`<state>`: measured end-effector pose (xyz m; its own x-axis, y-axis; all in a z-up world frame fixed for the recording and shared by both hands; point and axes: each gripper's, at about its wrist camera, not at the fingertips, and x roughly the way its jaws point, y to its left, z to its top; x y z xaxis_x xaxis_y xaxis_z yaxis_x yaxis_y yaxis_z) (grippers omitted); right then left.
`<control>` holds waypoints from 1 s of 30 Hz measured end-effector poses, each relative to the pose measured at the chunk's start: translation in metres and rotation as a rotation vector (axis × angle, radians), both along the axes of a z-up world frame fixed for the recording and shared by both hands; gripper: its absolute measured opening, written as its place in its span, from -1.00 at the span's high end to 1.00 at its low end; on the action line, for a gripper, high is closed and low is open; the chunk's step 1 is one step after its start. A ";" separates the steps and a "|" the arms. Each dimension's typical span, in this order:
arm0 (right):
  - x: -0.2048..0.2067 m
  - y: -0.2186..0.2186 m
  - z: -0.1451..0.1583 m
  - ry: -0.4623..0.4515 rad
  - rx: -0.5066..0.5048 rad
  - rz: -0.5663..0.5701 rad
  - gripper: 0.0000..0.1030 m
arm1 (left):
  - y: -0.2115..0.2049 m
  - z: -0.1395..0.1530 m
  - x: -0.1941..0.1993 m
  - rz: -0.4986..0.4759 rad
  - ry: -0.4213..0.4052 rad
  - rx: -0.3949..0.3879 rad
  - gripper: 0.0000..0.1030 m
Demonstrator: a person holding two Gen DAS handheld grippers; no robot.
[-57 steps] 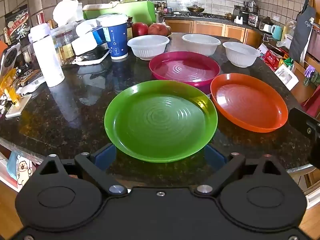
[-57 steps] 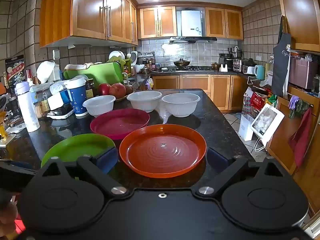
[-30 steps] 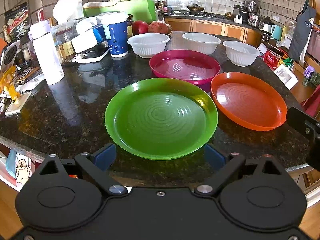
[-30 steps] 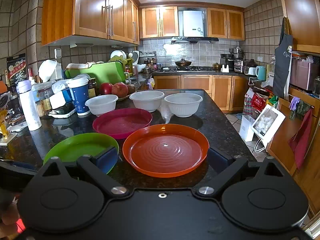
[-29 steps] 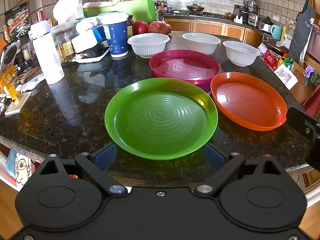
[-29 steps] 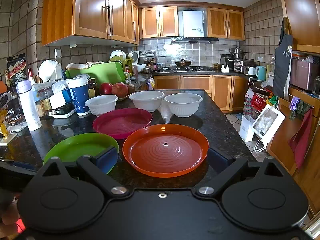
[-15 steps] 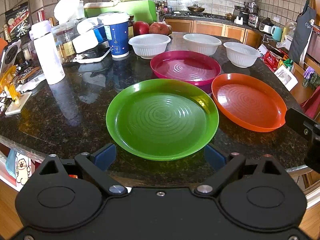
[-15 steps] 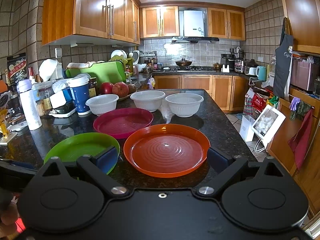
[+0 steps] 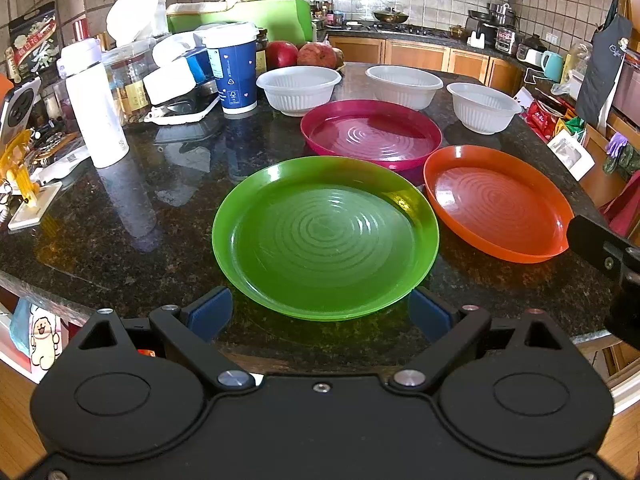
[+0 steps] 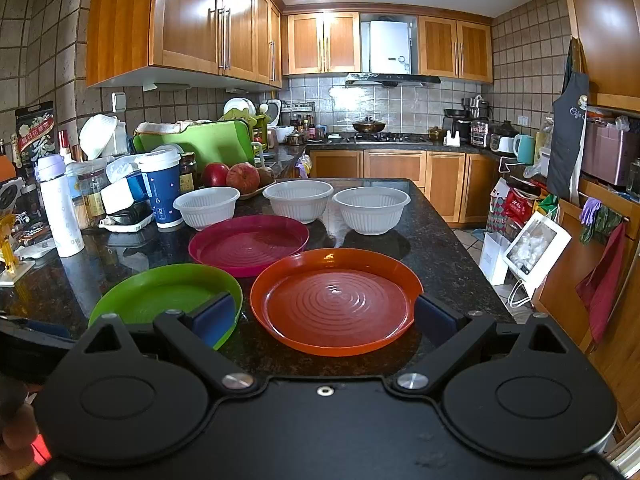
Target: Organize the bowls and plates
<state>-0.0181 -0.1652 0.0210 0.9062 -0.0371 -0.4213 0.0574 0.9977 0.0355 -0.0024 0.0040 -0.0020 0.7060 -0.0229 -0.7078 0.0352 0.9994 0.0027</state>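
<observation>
A green plate (image 9: pixel 324 236) lies on the dark granite counter (image 9: pixel 120 216) just ahead of my open left gripper (image 9: pixel 320 312). An orange plate (image 10: pixel 336 300) lies just ahead of my open right gripper (image 10: pixel 324 320). A magenta plate (image 9: pixel 370 134) sits behind both; it also shows in the right wrist view (image 10: pixel 248 244). Three white ribbed bowls stand in a row at the back: left (image 9: pixel 298 88), middle (image 9: pixel 404 85), right (image 9: pixel 482 106). The orange plate (image 9: pixel 496 208) is right of the green one (image 10: pixel 160 292). Both grippers are empty.
Clutter fills the counter's left: a white bottle (image 9: pixel 96 100), a blue paper cup (image 9: pixel 234 70), jars, a green cutting board (image 9: pixel 260 20) and red fruit (image 9: pixel 300 54). The counter's near edge (image 9: pixel 48 300) is close. Bags and a white box (image 10: pixel 536 252) stand on the floor at right.
Both grippers have shifted only slightly toward the plates. Nothing on the counter has moved.
</observation>
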 end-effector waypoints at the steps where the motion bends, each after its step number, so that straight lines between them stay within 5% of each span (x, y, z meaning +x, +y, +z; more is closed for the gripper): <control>1: 0.000 0.000 0.000 0.001 0.000 0.001 -0.96 | 0.001 0.000 0.000 -0.001 0.000 -0.001 -0.83; 21: 0.005 0.002 -0.002 -0.015 -0.019 -0.022 -0.90 | 0.006 0.002 0.000 -0.010 -0.025 -0.032 -0.76; 30: 0.005 0.009 -0.001 -0.095 -0.092 -0.029 -0.77 | 0.014 0.009 0.003 -0.051 -0.058 -0.088 -0.80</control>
